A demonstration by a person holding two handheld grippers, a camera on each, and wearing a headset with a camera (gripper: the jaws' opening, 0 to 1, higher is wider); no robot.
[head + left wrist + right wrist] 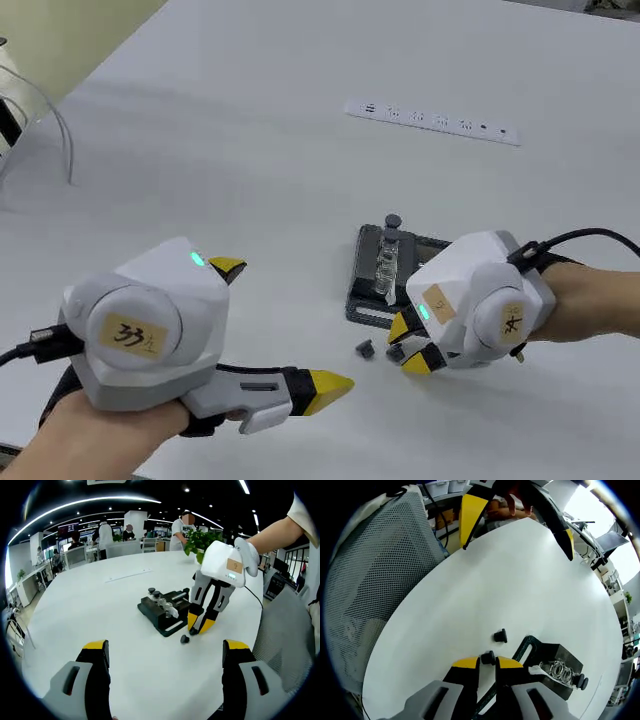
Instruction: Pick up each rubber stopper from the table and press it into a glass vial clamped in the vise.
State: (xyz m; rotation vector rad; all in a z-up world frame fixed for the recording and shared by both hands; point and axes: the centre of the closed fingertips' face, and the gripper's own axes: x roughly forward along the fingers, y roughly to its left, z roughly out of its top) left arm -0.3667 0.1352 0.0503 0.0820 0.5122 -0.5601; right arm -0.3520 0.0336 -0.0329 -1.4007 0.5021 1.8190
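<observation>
A black vise on the white table clamps clear glass vials in a row. My right gripper is low over the table just in front of it, jaws shut on a dark rubber stopper, also visible as the stopper. A second stopper lies loose on the table just left of those tips; the same loose stopper lies ahead of the jaws. My left gripper is at the near left, open and holding nothing. Its view takes in the right gripper, the vise and the loose stopper.
A white power strip lies at the far side of the table. A thin cable loops at the far left. A grey mesh chair stands by the table's edge. Several people stand far behind the table.
</observation>
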